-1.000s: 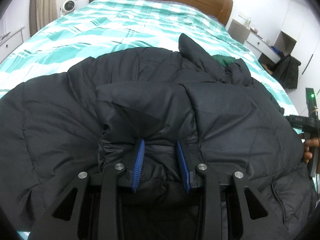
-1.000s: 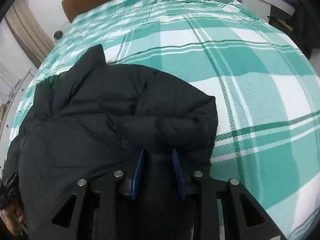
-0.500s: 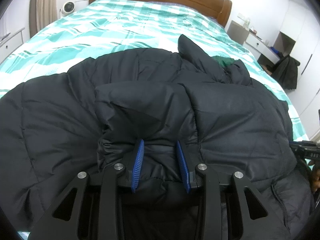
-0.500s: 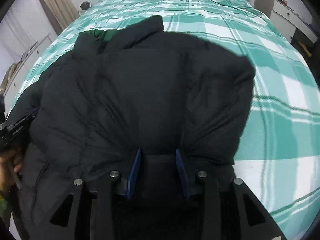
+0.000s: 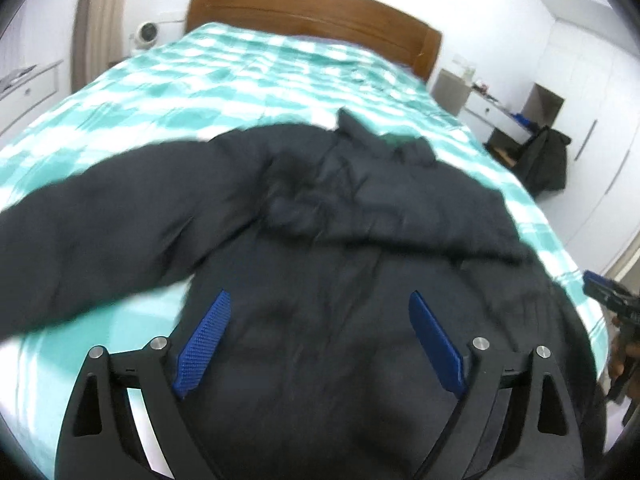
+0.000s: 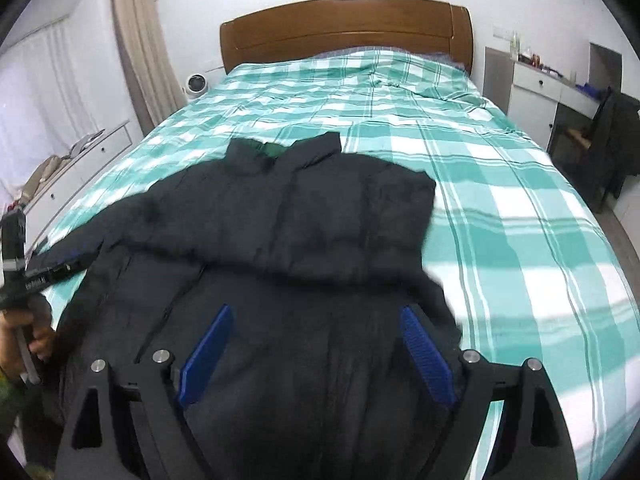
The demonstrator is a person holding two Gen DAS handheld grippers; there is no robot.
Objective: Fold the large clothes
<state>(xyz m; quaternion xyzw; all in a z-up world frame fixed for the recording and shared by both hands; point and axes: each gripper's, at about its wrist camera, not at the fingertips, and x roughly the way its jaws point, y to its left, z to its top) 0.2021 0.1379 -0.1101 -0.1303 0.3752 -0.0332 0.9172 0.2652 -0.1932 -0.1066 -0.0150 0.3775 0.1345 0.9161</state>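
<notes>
Bedroom in a home. Double bed (image 6: 500, 184) fills the room, teal-and-white checked cover, curved wooden headboard (image 6: 344, 28) against a white wall. Beige curtain (image 6: 140, 48) hangs in the left corner, beside sheer white drapes. Small round white fan (image 6: 197, 84) next to the headboard (could be a heater; too small to tell). Low white drawers (image 6: 80, 156) along the left wall, with clutter on top. White desk (image 6: 538, 80) right of the bed, carrying bottles and small items. Dark garment (image 6: 616, 140) draped by the desk. White wardrobe doors (image 5: 592, 92) on the far right.
</notes>
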